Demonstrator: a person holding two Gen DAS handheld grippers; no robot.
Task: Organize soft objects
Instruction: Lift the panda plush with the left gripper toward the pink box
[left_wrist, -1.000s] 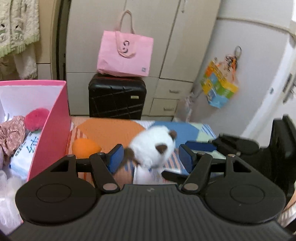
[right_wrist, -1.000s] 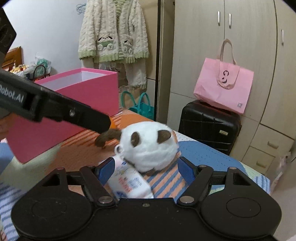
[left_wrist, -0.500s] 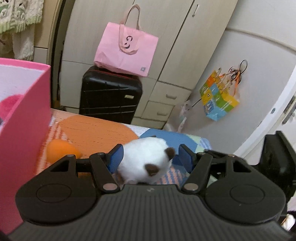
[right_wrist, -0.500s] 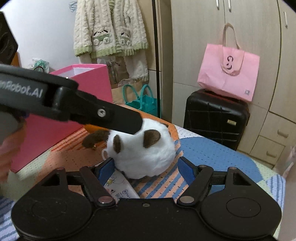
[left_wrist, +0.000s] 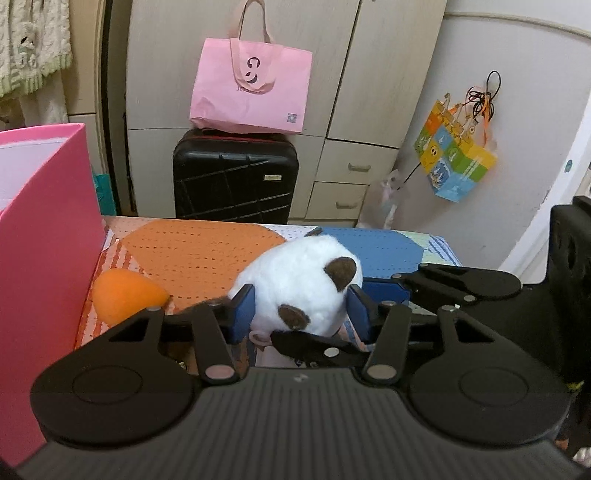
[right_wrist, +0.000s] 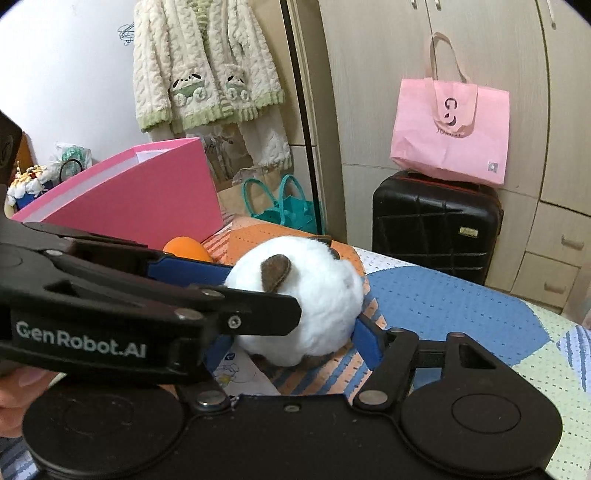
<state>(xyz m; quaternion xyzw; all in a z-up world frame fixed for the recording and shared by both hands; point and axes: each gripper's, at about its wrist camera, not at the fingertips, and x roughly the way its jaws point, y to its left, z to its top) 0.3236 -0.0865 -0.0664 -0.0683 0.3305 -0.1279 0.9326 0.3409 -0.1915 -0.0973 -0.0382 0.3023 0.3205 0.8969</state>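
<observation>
A white plush toy (left_wrist: 295, 280) with brown ears lies on the patterned mat (left_wrist: 207, 251); it also shows in the right wrist view (right_wrist: 314, 310). My left gripper (left_wrist: 301, 314) is open, its blue pads on either side of the plush. My right gripper (right_wrist: 295, 339) is open too, its right pad beside the plush, its left finger hidden behind the left gripper's arm (right_wrist: 147, 295). An orange soft ball (left_wrist: 125, 295) lies left of the plush by the pink box (left_wrist: 44, 236). A white tissue pack (right_wrist: 243, 373) lies under the plush.
A black suitcase (left_wrist: 234, 177) with a pink tote bag (left_wrist: 251, 88) stands beyond the mat's far edge. A colourful bag (left_wrist: 454, 158) hangs on the right wall. A cream cardigan (right_wrist: 207, 74) hangs at the left; a teal bag (right_wrist: 284, 206) stands on the floor.
My left gripper has moved forward around the plush, which has turned slightly. The pink box has slid left in view. The left gripper's arm now crosses lower before the right camera.
</observation>
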